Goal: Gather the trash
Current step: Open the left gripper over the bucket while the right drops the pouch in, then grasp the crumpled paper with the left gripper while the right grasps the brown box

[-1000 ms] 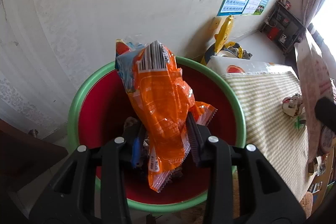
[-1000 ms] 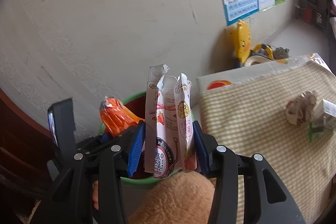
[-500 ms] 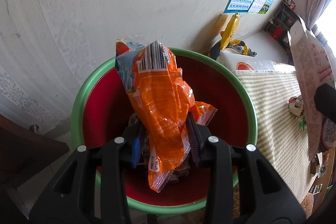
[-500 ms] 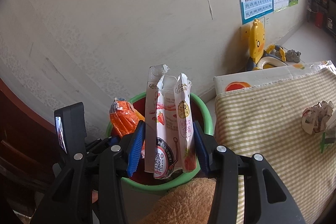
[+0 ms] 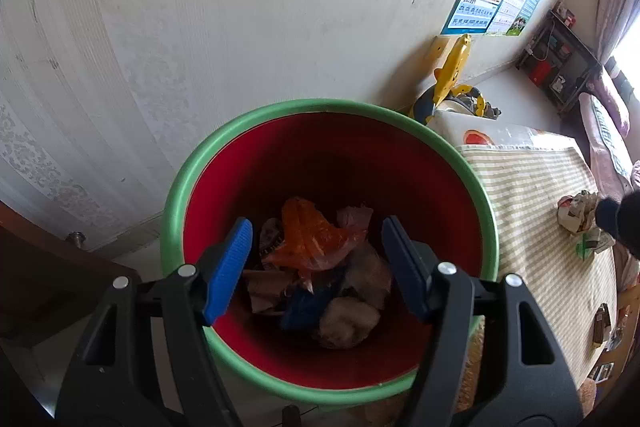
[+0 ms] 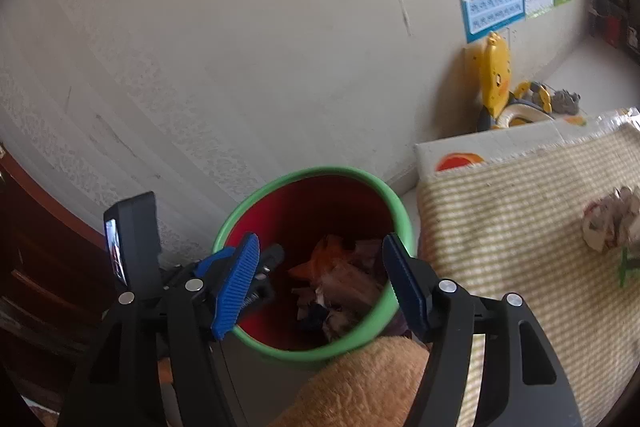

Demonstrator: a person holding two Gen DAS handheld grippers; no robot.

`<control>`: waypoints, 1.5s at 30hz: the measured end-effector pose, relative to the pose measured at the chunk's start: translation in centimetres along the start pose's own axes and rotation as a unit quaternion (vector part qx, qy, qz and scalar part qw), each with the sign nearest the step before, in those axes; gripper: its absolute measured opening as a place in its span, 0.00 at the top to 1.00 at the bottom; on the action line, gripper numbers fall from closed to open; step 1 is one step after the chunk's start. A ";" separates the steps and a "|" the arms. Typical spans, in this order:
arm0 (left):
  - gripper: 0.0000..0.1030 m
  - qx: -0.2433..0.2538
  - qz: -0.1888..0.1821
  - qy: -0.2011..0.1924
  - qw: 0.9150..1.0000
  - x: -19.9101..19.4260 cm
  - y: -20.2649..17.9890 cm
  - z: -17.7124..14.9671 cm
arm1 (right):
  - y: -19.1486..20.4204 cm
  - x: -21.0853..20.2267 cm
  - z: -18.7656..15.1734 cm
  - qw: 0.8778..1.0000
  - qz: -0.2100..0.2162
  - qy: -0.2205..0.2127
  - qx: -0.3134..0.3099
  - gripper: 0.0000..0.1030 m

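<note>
Both grippers over bin [image 5: 192, 179], L gripper [image 5: 316, 267] & R gripper [image 6: 318, 281] jaws opening w/ nothing between; orange wrapper [image 5: 312, 239] lies on the pile inside; crumpled paper [image 6: 608, 223] waits on cloth; lift clear of rim before reaching.

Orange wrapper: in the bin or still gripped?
In the bin. The orange wrapper lies on the trash inside the bin, below the left gripper, whose jaws are opening with nothing between them.

Both wrist views look steeply down, close above the same green-rimmed bin [image 5: 476, 187] [image 6: 396, 203] by the wall.
</note>
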State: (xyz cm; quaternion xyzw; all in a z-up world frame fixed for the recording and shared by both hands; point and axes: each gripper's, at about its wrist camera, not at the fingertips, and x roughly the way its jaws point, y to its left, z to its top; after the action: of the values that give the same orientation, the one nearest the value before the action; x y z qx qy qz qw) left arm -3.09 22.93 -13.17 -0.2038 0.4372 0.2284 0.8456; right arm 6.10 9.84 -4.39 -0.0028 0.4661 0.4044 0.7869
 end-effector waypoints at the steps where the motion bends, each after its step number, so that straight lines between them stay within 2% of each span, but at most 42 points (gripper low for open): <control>1: 0.37 0.003 0.000 -0.002 1.000 -0.2 -0.2 0.0 | -0.6 -0.5 -0.3 1.000 -0.006 -0.001 0.005 0.36; 6: 0.37 0.017 -0.004 -0.009 1.000 -1.3 -1.3 0.0 | -5.2 -3.4 -2.7 0.998 -0.046 -0.003 0.046 0.36; 9: 0.37 0.031 -0.009 -0.013 0.999 -1.8 -2.7 0.0 | -9.0 -5.9 -5.3 0.993 -0.094 -0.003 0.070 0.35; 12: 0.37 0.052 -0.015 -0.015 0.998 -2.4 -4.6 -0.2 | -13.5 -8.8 -8.7 0.982 -0.160 0.000 0.096 0.35; 15: 0.37 0.074 -0.022 -0.019 0.997 -3.1 -6.5 -0.5 | -19.7 -12.6 -12.8 0.959 -0.239 0.003 0.152 0.35; 18: 0.37 0.099 -0.028 -0.020 0.995 -3.7 -8.9 -1.0 | -24.3 -15.5 -15.2 0.936 -0.293 0.002 0.195 0.34; 19: 0.37 0.108 -0.032 -0.019 0.993 -3.8 -9.8 -1.3 | -25.9 -16.6 -16.0 0.925 -0.317 0.001 0.207 0.33; 21: 0.37 0.126 -0.041 -0.015 0.991 -3.9 -11.6 -1.8 | -28.2 -17.5 -16.8 0.914 -0.340 0.005 0.219 0.26; 27: 0.37 0.178 -0.082 0.002 0.981 -4.8 -17.7 -3.9 | -32.1 -16.6 -17.8 0.915 -0.339 0.029 0.218 0.25; 30: 0.37 0.219 -0.106 0.004 0.970 -5.5 -21.4 -4.9 | -33.1 -16.0 -17.6 0.916 -0.336 0.023 0.219 0.26; 31: 0.37 0.232 -0.113 0.006 0.966 -5.5 -22.6 -5.3 | -32.9 -15.9 -17.6 0.915 -0.341 0.019 0.214 0.32; 32: 0.37 0.244 -0.121 0.009 0.962 -5.5 -23.8 -5.5 | -32.9 -16.0 -17.7 0.914 -0.349 0.017 0.209 0.52; 33: 0.37 0.252 -0.127 0.010 0.959 -5.3 -25.0 -5.7 | -32.8 -16.1 -18.0 0.916 -0.344 0.015 0.208 0.63; 35: 0.36 0.264 -0.130 0.013 0.956 -4.6 -26.9 -5.6 | -32.5 -16.9 -18.7 0.919 -0.327 -0.007 0.222 0.72; 40: 0.36 0.263 -0.133 0.027 0.955 -1.2 -31.7 -4.1 | -30.3 -19.2 -21.0 0.925 -0.253 -0.065 0.276 0.73; 43: 0.36 0.283 -0.113 0.015 0.952 1.0 -34.8 -3.3 | -29.5 -18.5 -20.9 0.931 -0.212 -0.067 0.288 0.72; 45: 0.36 0.296 -0.106 0.014 0.949 2.3 -36.5 -3.0 | -29.3 -18.1 -20.7 0.936 -0.206 -0.058 0.281 0.72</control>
State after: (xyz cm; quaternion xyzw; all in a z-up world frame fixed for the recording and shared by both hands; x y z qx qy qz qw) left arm 16.77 -7.92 -11.43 0.0069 0.4725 -0.0053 0.8813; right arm 5.34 -29.20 -13.70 0.1458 0.5035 0.0860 0.8473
